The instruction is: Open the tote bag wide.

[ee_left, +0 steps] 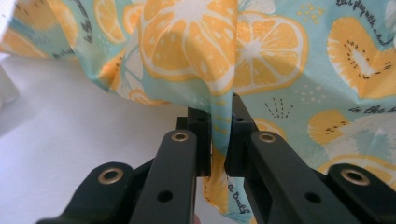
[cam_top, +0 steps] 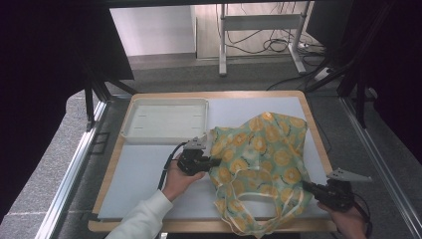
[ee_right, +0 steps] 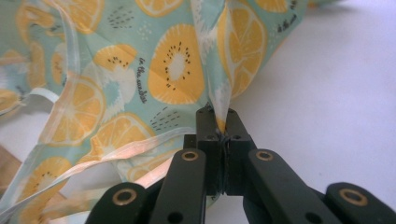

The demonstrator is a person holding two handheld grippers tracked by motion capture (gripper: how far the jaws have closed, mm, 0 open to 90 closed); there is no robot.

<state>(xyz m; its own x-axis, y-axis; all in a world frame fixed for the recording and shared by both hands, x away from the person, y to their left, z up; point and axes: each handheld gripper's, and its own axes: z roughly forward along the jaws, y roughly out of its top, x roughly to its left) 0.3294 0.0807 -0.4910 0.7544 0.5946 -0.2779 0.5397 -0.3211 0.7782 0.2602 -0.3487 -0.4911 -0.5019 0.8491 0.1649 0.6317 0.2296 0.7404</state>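
Note:
A light green cloth bag (cam_top: 259, 164) printed with orange slices lies crumpled on the right half of the table, its handles (cam_top: 249, 196) near the front edge. My left gripper (cam_top: 215, 162) holds the bag's left edge, shut on a fold of the fabric (ee_left: 219, 109). My right gripper (cam_top: 306, 186) pinches the bag's lower right edge, jaws shut on a ridge of cloth (ee_right: 219, 109). A pale strap (ee_right: 135, 149) runs across the left side of the right gripper view.
A shallow white tray (cam_top: 165, 119) sits at the back left of the pale table mat (cam_top: 139, 174). The wooden table border (cam_top: 318, 134) runs along the right side. A metal stand and cables (cam_top: 263, 30) are on the floor beyond.

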